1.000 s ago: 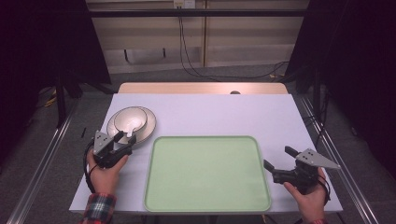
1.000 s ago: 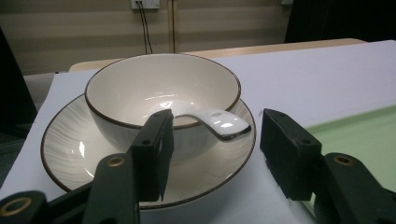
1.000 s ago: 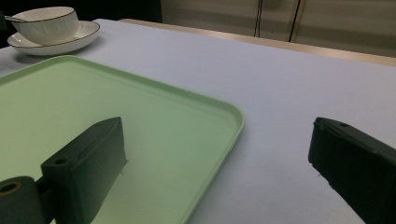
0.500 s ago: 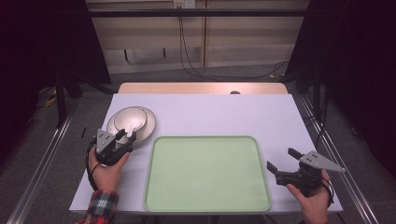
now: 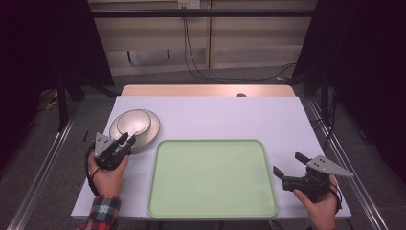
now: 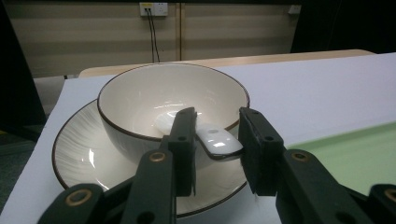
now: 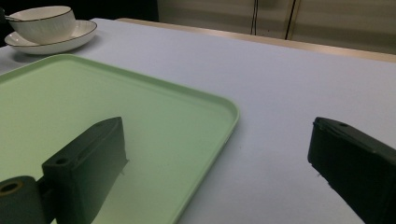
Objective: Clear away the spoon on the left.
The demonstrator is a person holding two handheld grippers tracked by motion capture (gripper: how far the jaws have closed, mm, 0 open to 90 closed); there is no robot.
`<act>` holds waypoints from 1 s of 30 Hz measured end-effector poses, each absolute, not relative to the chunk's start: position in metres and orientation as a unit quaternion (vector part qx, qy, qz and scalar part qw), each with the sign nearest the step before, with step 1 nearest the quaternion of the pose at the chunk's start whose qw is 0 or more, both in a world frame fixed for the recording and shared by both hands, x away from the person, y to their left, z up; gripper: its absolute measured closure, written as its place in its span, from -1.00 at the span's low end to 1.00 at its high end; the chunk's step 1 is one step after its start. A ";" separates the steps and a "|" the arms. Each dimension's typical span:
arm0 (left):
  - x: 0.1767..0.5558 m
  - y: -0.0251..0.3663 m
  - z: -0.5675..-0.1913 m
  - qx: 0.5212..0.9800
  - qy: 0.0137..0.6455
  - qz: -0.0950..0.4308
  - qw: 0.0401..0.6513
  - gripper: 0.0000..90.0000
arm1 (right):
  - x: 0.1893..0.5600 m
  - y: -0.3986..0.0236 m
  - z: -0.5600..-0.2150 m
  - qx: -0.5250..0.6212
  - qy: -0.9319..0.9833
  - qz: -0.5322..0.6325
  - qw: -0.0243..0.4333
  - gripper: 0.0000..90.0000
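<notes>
**Left tongs closing around a spoon handle**

The left tongs (image 6: 215, 149) have just been narrowing on the white ceramic spoon (image 6: 205, 136), whose handle juts over the rim of the cream, dark-rimmed bowl (image 6: 154, 100); one jaw touches the handle, the other stands just clear. The bowl sits on a matching saucer (image 5: 152, 125) left of the pale green tray (image 5: 213, 178) on the white bench (image 5: 249, 120). The right tongs (image 5: 286, 163) gape released at the tray's right edge.

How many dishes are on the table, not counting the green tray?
3: a plate at the table's left, a bowl standing on it, and a white spoon resting in the bowl, its handle sticking out over the rim between the left claw's jaws.
</notes>
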State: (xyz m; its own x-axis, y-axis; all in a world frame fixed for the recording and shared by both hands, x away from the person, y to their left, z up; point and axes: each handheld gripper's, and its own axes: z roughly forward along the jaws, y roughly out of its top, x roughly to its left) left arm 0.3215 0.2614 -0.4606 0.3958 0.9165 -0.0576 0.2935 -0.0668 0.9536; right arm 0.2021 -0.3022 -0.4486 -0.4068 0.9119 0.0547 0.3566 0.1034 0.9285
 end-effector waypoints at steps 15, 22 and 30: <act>0.320 0.269 -0.458 0.649 0.469 0.293 0.523 0.74 | 0.203 -0.298 -0.448 0.460 0.689 0.481 0.286 -0.91; 0.320 0.268 -0.458 0.649 0.469 0.292 0.524 0.78 | 0.203 -0.298 -0.448 0.461 0.688 0.481 0.288 -0.91; 0.321 0.267 -0.459 0.651 0.465 0.287 0.527 0.84 | 0.203 -0.299 -0.448 0.459 0.689 0.480 0.290 -0.91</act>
